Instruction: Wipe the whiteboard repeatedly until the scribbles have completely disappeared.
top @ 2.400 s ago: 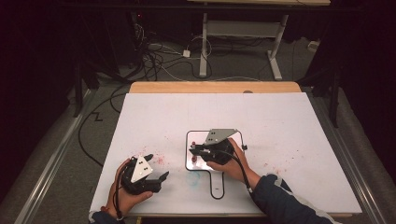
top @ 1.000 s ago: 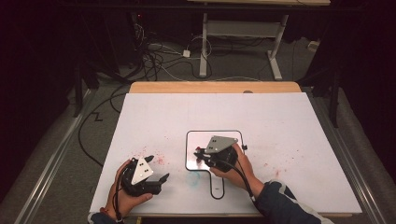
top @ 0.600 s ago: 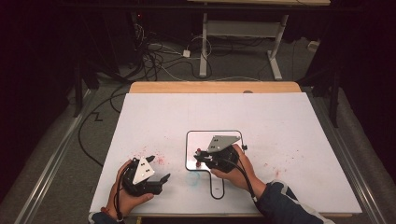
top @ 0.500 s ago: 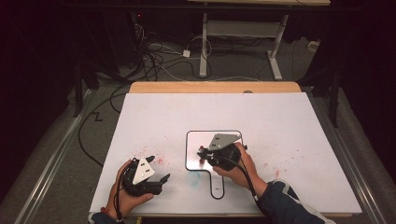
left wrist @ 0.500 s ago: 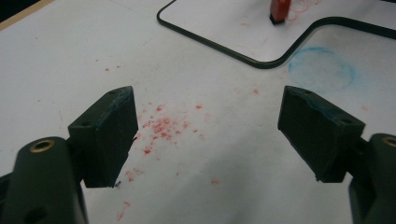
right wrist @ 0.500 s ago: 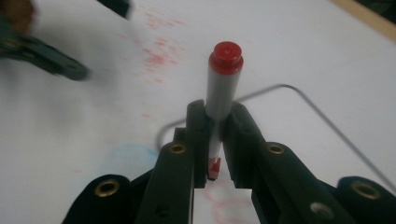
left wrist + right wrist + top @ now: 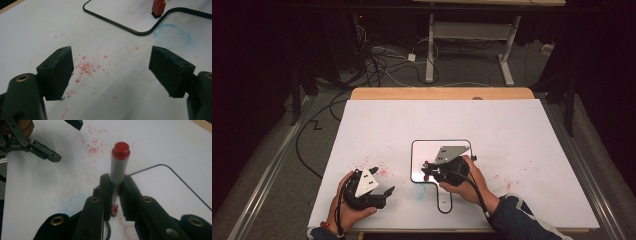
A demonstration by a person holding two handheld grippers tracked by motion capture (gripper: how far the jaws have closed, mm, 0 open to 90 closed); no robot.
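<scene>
My right gripper (image 7: 116, 181) is shut on a grey marker (image 7: 117, 170) with a red end cap (image 7: 120, 150). The marker's red tip (image 7: 114, 208) points down at a small black-framed whiteboard (image 7: 175, 173), next to a red scribble (image 7: 127, 227). In the high view this gripper (image 7: 428, 170) hovers over the whiteboard (image 7: 424, 152) near the table's front middle. My left gripper (image 7: 112, 65) stands open with nothing between its jaws, low over the white tabletop at the front left (image 7: 383, 181). The marker's red lower end (image 7: 158, 7) is on the board.
Red specks (image 7: 377, 167) dot the white tabletop between the grippers, and a faint blue smudge (image 7: 172, 38) lies by the whiteboard's frame (image 7: 112, 21). The board's handle loop (image 7: 444, 205) points to the front edge. Cables and a desk frame (image 7: 467, 35) lie on the floor beyond.
My right gripper, with the marker in it, has shifted slightly toward the front over the whiteboard and tilted a little. The left gripper has stayed where it was.
</scene>
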